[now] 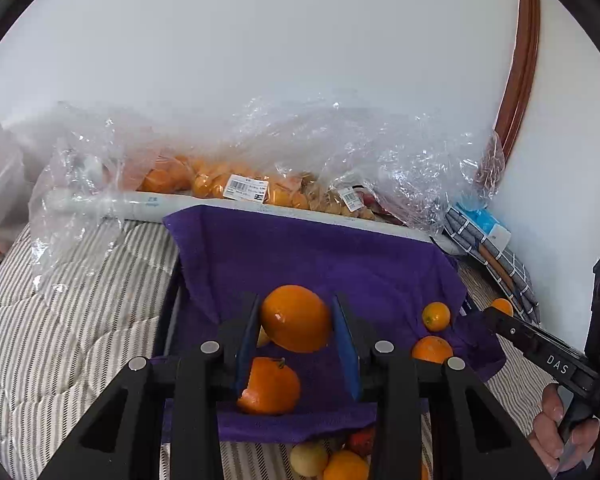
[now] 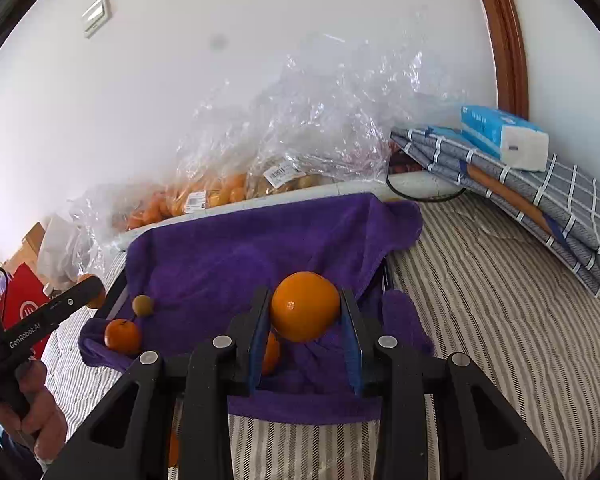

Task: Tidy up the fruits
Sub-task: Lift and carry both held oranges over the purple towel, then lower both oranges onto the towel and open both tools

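Gripping one orange (image 1: 296, 318) in the left gripper (image 1: 296, 320) and another orange (image 2: 305, 306) in the right gripper (image 2: 305, 308), jaws narrowed on each, both held above the purple towel (image 1: 320, 256). Beneath, on the towel: loose oranges (image 1: 270, 386), closest under the left gripper. Beyond the towel: clear bags (image 1: 236, 184) holding more fruit, against the wall.
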A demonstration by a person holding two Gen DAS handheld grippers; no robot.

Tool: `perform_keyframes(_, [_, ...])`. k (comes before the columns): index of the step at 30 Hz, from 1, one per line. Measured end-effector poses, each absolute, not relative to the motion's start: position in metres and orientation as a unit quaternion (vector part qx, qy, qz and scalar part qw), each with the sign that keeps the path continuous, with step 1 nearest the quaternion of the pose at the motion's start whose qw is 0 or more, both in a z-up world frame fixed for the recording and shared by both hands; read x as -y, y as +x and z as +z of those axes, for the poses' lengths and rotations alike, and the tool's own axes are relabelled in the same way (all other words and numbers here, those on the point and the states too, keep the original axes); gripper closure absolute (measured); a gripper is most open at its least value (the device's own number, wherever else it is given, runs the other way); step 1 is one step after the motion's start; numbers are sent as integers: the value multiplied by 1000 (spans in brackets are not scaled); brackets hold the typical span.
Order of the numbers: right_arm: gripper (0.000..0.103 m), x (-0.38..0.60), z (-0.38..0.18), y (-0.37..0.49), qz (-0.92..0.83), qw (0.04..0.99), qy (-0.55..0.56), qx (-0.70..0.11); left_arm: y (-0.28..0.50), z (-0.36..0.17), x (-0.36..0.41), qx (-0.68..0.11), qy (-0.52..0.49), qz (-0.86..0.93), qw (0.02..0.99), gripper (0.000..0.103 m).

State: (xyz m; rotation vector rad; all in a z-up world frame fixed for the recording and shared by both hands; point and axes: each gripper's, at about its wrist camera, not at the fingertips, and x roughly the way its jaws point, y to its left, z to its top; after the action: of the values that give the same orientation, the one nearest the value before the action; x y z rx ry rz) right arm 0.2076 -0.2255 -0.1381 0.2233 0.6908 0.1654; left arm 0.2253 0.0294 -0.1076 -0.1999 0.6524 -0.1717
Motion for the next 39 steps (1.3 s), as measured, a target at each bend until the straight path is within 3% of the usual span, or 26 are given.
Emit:
perform_keyframes(11, [70,222,-162,220,78,921,106,-368,237,-136,-21,-339,-102,-92,931,69])
perform_keyframes(34, [69,212,-170,222,67,919,72,-381,235,-138,-21,-335,-109,-87,932,69])
perform_keyframes(39, [49,215,-165,214,65,928,75,-360,236,-136,-21,-334,-108,-86,932,68])
